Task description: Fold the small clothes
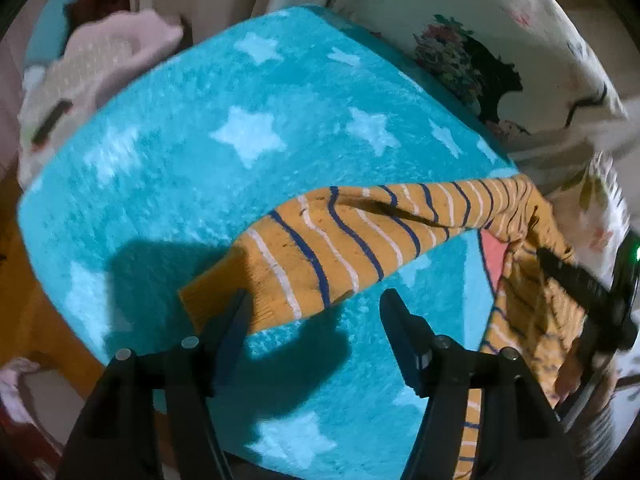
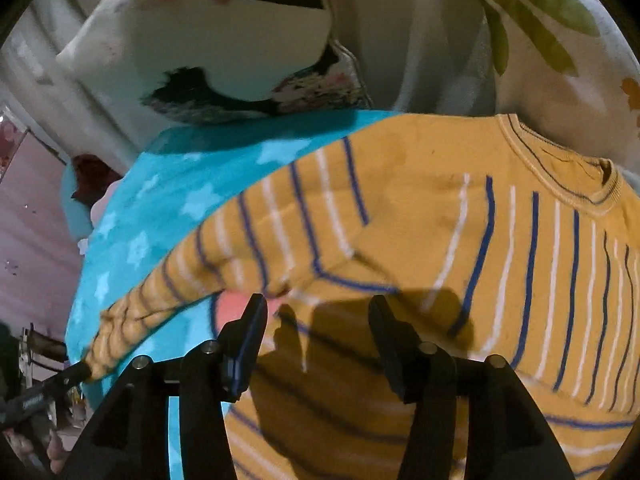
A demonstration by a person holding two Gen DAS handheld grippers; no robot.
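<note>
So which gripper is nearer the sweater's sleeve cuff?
Left. The left gripper hovers open right at the sleeve cuff; the right gripper is open over the sweater's body, beyond the sleeve.

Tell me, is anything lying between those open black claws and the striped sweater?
Nothing visible. The left gripper hangs open right at the sweater's sleeve cuff, one finger against it. The right gripper hangs open just over the sweater's body. Only the blanket lies beneath.
</note>
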